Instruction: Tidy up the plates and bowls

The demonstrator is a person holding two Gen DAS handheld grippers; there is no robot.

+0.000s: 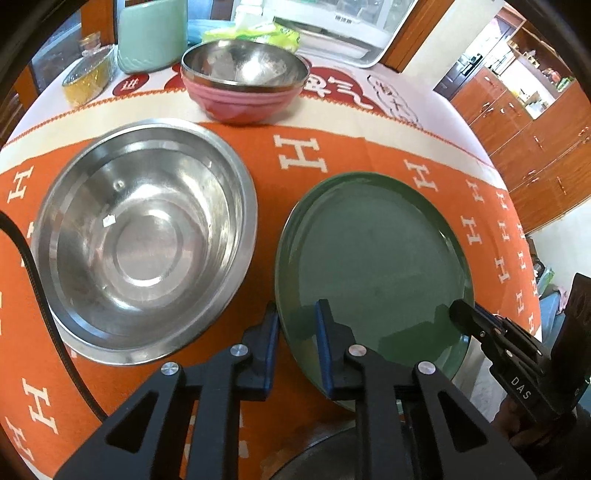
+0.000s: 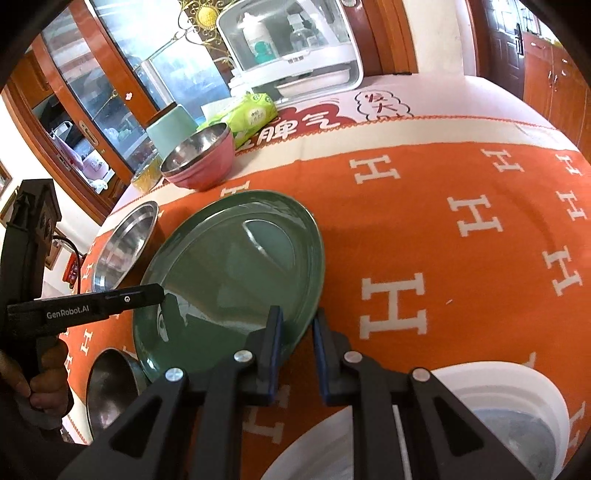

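Observation:
A green plate (image 1: 373, 258) lies on the orange tablecloth, also in the right wrist view (image 2: 236, 273). My left gripper (image 1: 297, 317) straddles its near-left rim with a gap between the fingers. My right gripper (image 2: 297, 325) straddles its near-right rim in the same way and shows in the left wrist view (image 1: 469, 317). The left gripper shows in the right wrist view (image 2: 155, 295). A large steel bowl (image 1: 144, 240) sits left of the plate. A pink bowl with a steel bowl inside (image 1: 243, 81) stands behind.
A white bowl (image 2: 491, 417) and a steel bowl (image 2: 110, 387) sit near the table's front edge. A green container (image 1: 151, 33), a glass jar (image 1: 88, 70), a tissue pack (image 2: 247, 114) and a white appliance (image 2: 295, 44) stand at the back.

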